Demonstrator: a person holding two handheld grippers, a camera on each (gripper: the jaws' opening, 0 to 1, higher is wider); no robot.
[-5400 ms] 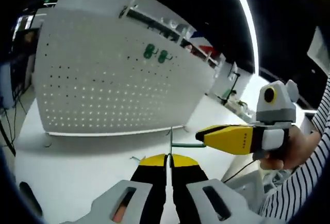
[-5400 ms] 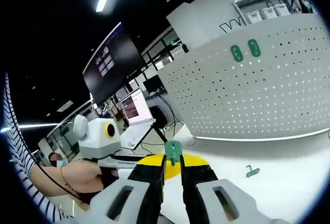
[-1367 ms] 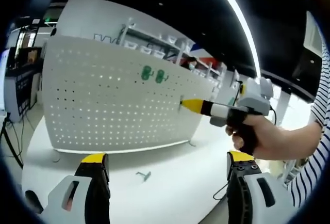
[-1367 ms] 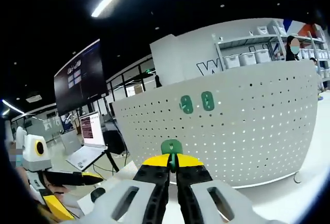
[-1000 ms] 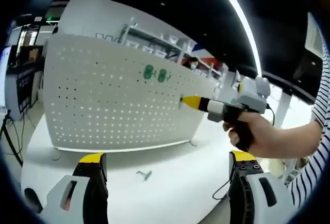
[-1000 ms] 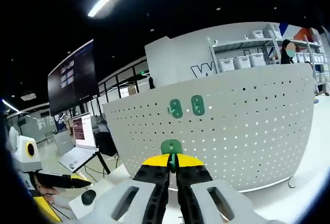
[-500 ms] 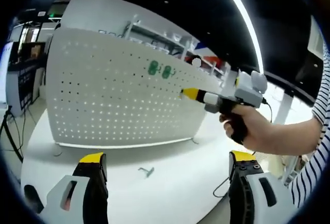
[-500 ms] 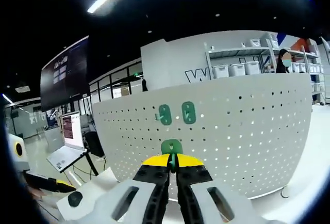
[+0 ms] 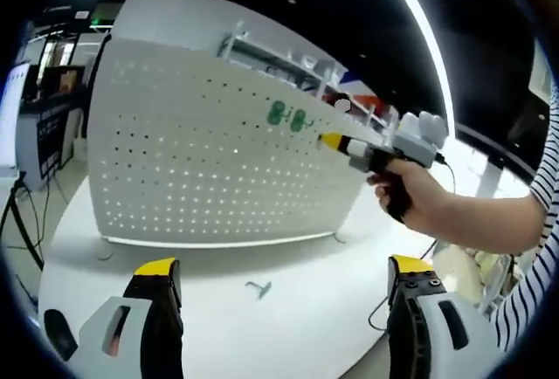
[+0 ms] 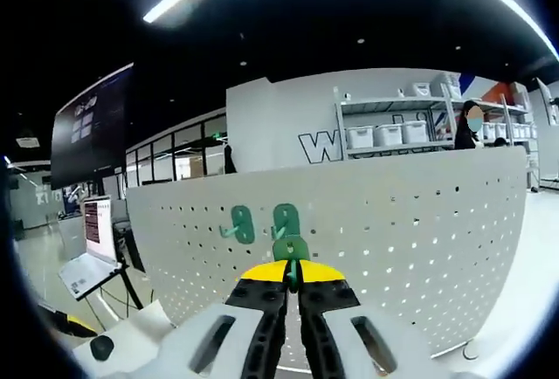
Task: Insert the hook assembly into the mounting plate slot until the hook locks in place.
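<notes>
**A:** What stands before you on the white table [image 9: 288, 327]?

**B:** A white perforated mounting plate [image 9: 201, 169], upright along the table's far edge and curving across both gripper views. High on its face hang two green hooks [image 9: 289, 117], side by side and touching the plate; in your right gripper view the same pair [image 10: 262, 220] sits just above your jaws.

**A:** And the right gripper?

**B:** Your right gripper [image 10: 292, 276] is clenched on a green hook assembly [image 10: 290, 250], yellow tips pressed together around it, the hook's head poking up past them and overlapping the lower end of the right-hand mounted hook. Whether it touches the plate, you cannot tell. From your left gripper view that same gripper [image 9: 329, 141] shows from the side, your hand [image 9: 410, 196] round its grip, a striped sleeve behind, its yellow tip close to the plate's face just beside the two mounted hooks.

**A:** The left gripper?

**B:** Released. Your left gripper [image 9: 284, 267] holds its jaws spread wide, nothing between them, above the table's near edge.

**A:** Anything smaller?

**B:** One spare green hook [image 9: 258, 289] lies flat on the table, in front of the plate's foot and between your left jaws as seen.
</notes>
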